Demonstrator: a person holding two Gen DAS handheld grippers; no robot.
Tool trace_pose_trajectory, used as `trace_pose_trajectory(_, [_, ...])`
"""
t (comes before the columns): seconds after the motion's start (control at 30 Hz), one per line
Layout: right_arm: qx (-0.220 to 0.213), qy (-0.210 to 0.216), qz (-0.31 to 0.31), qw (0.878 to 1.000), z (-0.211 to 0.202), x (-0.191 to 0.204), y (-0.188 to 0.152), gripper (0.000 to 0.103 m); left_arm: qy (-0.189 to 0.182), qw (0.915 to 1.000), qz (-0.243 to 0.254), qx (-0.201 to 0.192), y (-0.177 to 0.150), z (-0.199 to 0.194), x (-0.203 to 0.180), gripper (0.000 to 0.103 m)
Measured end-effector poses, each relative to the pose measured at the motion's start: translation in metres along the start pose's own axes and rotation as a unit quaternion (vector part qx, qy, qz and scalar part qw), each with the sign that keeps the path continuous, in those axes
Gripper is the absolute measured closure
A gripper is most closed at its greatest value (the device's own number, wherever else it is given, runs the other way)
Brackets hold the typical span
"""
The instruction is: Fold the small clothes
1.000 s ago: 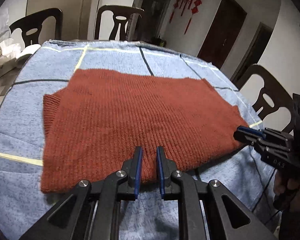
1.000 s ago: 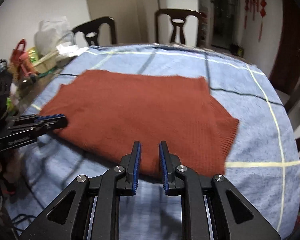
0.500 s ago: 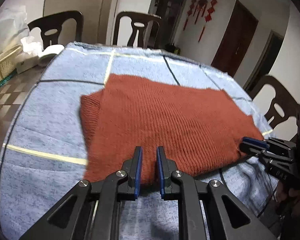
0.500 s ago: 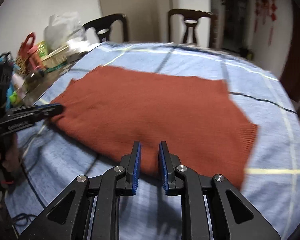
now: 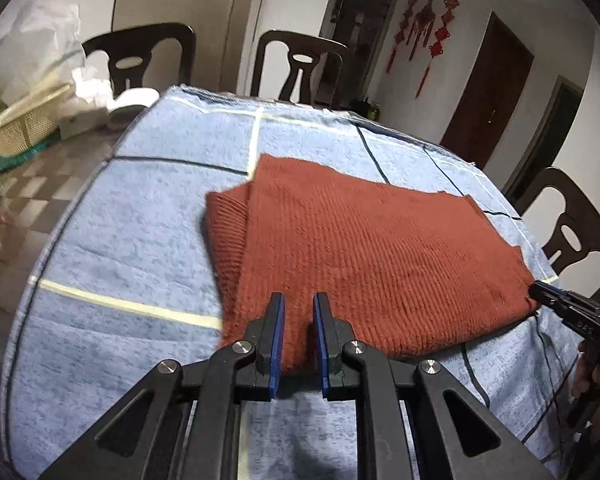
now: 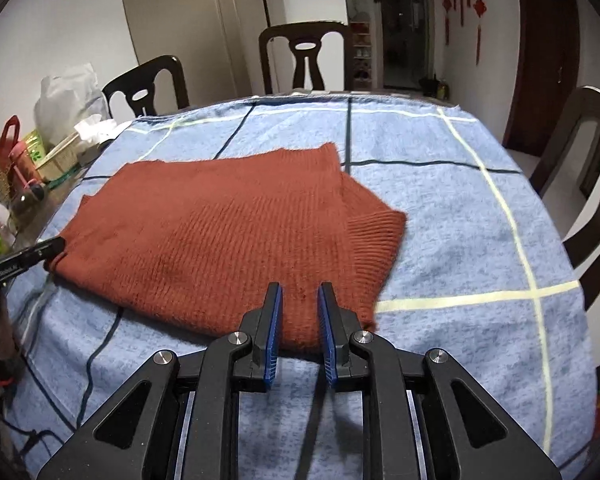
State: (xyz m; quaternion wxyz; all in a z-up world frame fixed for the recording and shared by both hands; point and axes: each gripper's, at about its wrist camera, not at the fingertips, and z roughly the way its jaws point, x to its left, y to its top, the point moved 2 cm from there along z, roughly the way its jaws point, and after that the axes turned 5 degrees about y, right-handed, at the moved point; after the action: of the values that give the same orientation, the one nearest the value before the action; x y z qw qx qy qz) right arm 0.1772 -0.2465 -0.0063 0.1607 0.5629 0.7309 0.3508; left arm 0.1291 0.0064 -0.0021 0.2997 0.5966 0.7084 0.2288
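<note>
A round table [image 5: 100, 248] is filling most of both views, and a blue towelling cloth [image 6: 452, 216] with dark and pale yellow grid lines is covering it, its edge hanging over the rim. Dark wooden chairs [image 6: 304, 56] are standing around the far side and the right, against pale walls; a brown door [image 5: 488, 88] and red hanging ornaments [image 5: 428, 28] are showing at the back of the room.

The rust-red knitted sweater [image 5: 364, 256] is lying flat in the middle of the cloth, folded into a rough rectangle. Its ribbed knit is running in fine rows, and a ribbed cuff or hem is sticking out from under the top layer at each side: at the left in the left wrist view, at the right [image 6: 376, 240] in the right wrist view.

The left gripper [image 5: 299, 340] is sitting at the near left edge of the sweater, its blue-padded jaws standing slightly apart with the knit edge between them; whether they are pinching it, I cannot tell. The right gripper [image 6: 299, 336] is sitting likewise at the near right edge, jaws slightly parted over the fabric.

A woven basket [image 5: 24, 124], a white plastic bag [image 6: 68, 96] and small bottles are crowding the far left of the table.
</note>
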Motion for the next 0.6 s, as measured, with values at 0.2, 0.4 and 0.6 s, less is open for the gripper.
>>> trace_pose_trajectory(0.2, [0.006,0.005,0.013,1.000,0.008,-0.009,-0.003,0.085,0.016,0.9998,0.004,0.006,-0.005,0.009,-0.002,0.087])
trace_pose_trajectory(0.4, [0.001,-0.002,0.000,1.000,0.005,-0.006,0.010,0.085,0.023,0.9997,0.011,0.006,0.005,0.004,-0.005,0.087])
trace_pose_trajectory(0.6, [0.015,-0.017,0.006,1.000,0.022,-0.014,0.015,0.085,0.040,0.9990,0.018,-0.003,0.019,0.013,-0.005,0.087])
